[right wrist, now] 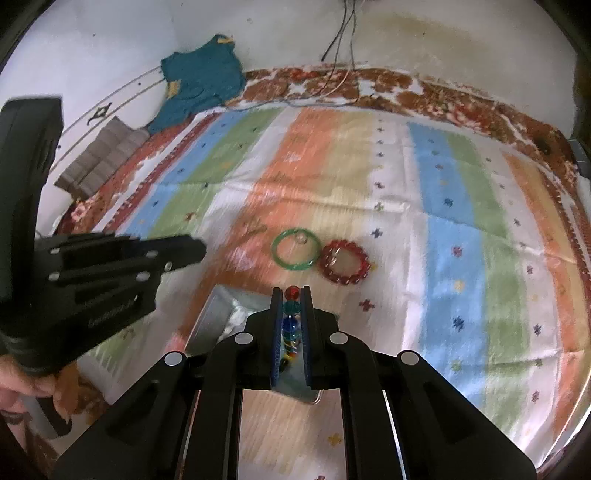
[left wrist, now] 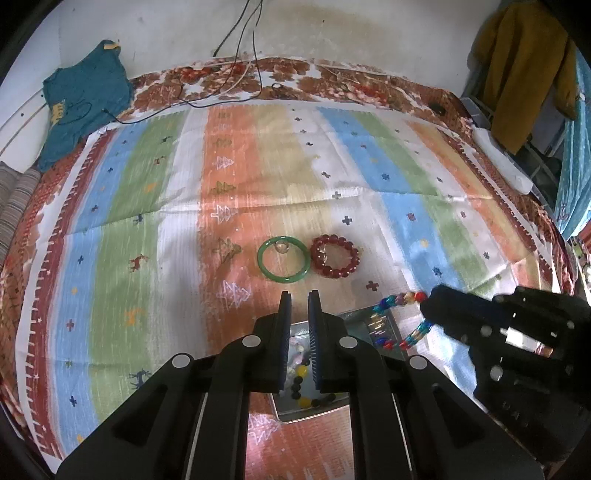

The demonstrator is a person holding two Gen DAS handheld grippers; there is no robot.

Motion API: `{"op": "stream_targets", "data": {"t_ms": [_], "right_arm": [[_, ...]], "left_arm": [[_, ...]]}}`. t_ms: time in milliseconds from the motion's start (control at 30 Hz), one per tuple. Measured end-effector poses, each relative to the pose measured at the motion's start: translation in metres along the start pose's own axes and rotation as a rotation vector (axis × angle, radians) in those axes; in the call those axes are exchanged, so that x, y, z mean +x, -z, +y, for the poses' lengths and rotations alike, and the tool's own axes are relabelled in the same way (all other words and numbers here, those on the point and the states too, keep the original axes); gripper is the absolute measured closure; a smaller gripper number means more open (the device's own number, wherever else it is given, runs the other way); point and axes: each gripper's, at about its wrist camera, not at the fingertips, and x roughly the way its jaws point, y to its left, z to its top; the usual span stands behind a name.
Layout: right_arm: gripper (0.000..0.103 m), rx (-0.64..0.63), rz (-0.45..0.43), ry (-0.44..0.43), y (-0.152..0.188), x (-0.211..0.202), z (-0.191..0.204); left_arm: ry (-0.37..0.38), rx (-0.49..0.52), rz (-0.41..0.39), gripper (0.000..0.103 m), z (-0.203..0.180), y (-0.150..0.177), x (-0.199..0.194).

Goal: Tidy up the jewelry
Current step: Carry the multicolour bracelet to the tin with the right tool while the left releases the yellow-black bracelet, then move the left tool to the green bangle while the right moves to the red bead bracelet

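My right gripper is shut on a multicoloured bead bracelet, held above a clear plastic jewelry box. In the left wrist view the bracelet hangs from the right gripper over the box's right part. My left gripper hovers over the box, jaws slightly apart and empty. Beads and small pieces lie in the box. A green bangle and a dark red bead bracelet lie side by side on the striped cloth beyond the box.
The striped cloth covers a bed with a brown patterned blanket. A teal garment lies at the far left. Cables hang down the wall. A mustard garment hangs at the right.
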Motion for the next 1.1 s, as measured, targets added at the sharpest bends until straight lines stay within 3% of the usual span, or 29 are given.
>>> {"op": "stream_targets", "data": {"t_ms": [133, 267, 433, 933, 1100], "right_arm": [[0.091, 0.011, 0.032, 0.026, 0.004, 0.008, -0.002], [0.076, 0.027, 0.033, 0.067, 0.004, 0.011, -0.010], [0.074, 0.039, 0.041, 0.087, 0.004, 0.013, -0.017], [0.048, 0.039, 0.054, 0.168, -0.003, 0.025, -0.025], [0.040, 0.044, 0.078, 0.195, -0.008, 0.039, -0.031]], "left_arm": [[-0.002, -0.007, 0.001, 0.095, 0.002, 0.000, 0.000], [-0.006, -0.011, 0.001, 0.093, 0.003, -0.001, 0.000], [-0.005, -0.009, 0.000, 0.088, 0.003, -0.001, 0.000], [-0.027, -0.026, 0.005, 0.043, 0.010, -0.004, 0.004], [-0.056, -0.034, 0.021, 0.036, 0.015, -0.010, 0.013]]}}
